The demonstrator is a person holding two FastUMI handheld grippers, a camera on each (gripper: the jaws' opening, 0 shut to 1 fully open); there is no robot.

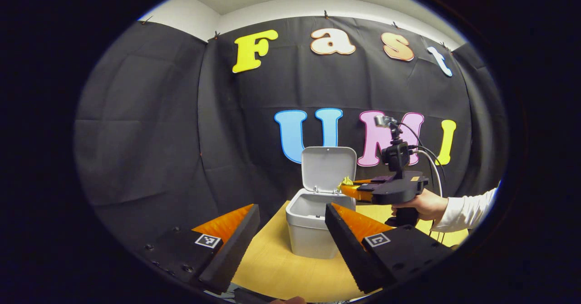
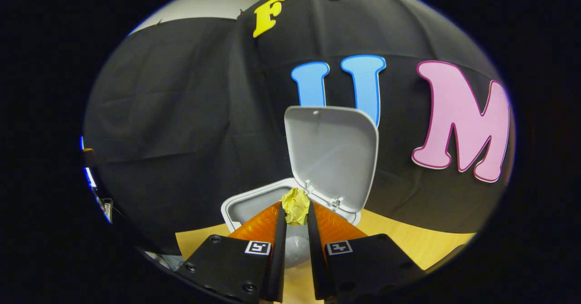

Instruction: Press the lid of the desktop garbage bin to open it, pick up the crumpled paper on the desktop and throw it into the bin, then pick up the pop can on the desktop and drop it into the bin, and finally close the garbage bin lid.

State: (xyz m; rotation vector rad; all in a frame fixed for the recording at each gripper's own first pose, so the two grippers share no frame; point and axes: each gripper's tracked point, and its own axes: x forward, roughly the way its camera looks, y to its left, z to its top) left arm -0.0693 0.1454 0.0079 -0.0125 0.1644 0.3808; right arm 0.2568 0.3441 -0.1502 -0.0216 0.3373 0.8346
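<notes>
Left gripper [image 1: 290,231] fingers spread wide, empty, low over table [image 1: 272,267]; bin [image 1: 313,222] between them farther off, lid [image 1: 329,168] upright; right gripper [image 2: 296,220] pinching yellow crumpled paper [image 2: 295,206] over bin's open mouth

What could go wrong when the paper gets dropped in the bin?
1. The right gripper holds the paper near the bin's rim, below the raised lid. Let go too early, the paper might bounce off the rim onto the table.
2. The fingers sit close to the lid's hinge, so moving forward could knock the lid shut.
</notes>
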